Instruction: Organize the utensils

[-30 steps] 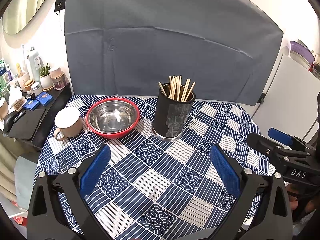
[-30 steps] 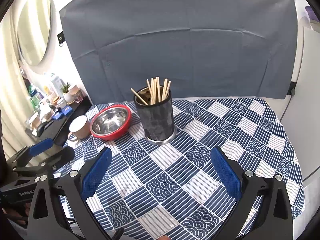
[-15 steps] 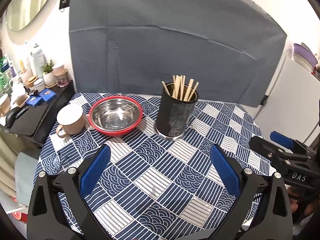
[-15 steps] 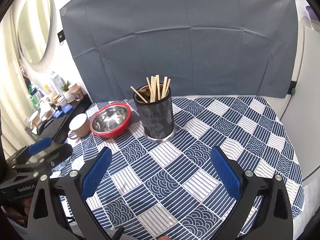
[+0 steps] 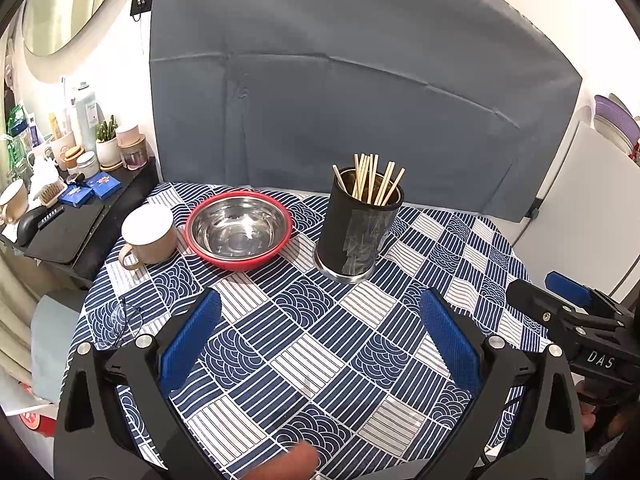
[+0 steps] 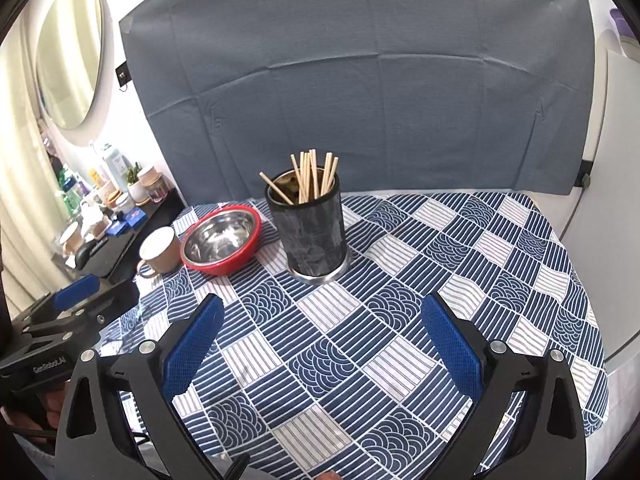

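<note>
Patterned tablecloth (image 5: 320, 344): chopsticks (image 5: 374, 178) upright in black holder (image 5: 356, 228); your left gripper (image 5: 320, 320) and right gripper (image 6: 320, 320) gape wide, empty.

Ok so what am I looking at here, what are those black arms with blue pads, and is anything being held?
Those are two hand-held grasping tools, one in each of a person's hands, each with its own camera looking along its fingers. One picture is from the left tool, the other from the right tool. Both stand open and hold nothing. On the patterned tablecloth stand a black holder full of chopsticks, a steel bowl with a red rim, and a mug.
</note>
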Demonstrator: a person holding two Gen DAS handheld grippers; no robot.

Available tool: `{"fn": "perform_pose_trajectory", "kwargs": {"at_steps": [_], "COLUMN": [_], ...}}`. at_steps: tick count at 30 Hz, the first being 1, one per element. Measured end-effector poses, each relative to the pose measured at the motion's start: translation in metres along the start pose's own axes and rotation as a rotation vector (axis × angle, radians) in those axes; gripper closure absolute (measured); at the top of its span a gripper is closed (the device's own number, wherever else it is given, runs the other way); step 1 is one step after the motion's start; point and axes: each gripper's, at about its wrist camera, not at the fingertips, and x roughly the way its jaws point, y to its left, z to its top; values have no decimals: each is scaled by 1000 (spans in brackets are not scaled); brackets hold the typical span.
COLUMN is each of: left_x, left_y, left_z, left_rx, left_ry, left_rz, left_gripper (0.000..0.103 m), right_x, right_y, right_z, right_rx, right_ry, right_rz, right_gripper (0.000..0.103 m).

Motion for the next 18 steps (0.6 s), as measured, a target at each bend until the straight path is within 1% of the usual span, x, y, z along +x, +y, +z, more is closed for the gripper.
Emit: {"fn": "perform_pose_trajectory", "kwargs": {"at_steps": [18], "left_x": [1], "left_y": [0], "left_z": [0], "left_rx": [-12], "left_ry": [2], "left_rz": [9], "left_gripper": [6], "right_x": [0], "right_y": [0], "right_z": [3], "right_rx": [-22], "right_ry": [1], "right_rz": [13], "right_gripper": [8]}}
